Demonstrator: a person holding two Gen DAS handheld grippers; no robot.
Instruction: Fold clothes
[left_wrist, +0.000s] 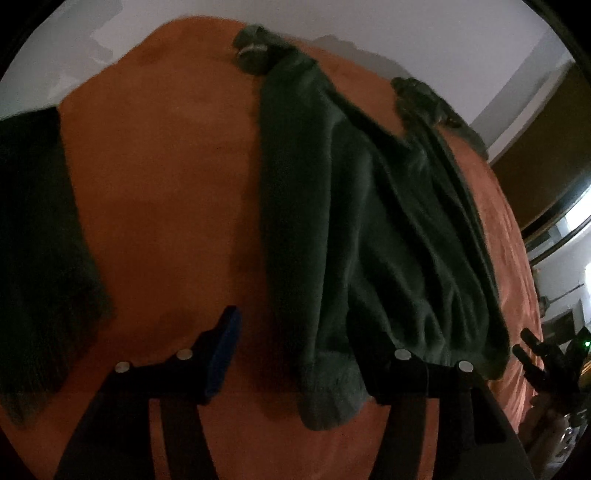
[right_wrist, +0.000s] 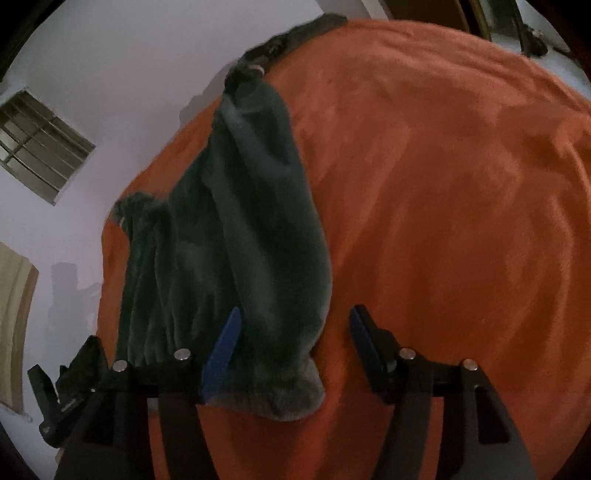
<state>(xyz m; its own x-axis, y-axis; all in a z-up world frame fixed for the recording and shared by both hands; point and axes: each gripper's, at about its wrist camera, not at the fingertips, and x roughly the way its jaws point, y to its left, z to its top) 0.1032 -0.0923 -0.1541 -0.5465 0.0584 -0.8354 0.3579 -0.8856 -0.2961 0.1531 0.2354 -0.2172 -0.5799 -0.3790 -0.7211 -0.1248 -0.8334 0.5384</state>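
While both grippers hover with fingers apart, we see the left gripper (left_wrist: 306, 354) and right gripper (right_wrist: 291, 350) straddling the near cuffs of dark green trousers (left_wrist: 351, 206), which stretch across the orange bedspread (left_wrist: 166, 203) toward its far edge.

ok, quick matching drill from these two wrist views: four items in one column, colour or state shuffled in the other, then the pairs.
Items:
1. bedspread
2. sweatpants
3. right tongs
4. folded garment

Colour or state:
A. open, straddling the near cuff
B. orange
C. lying lengthwise, legs running away from the cameras
D. dark, at the left edge of the left wrist view

Pairs: 1-B, 2-C, 3-A, 4-D
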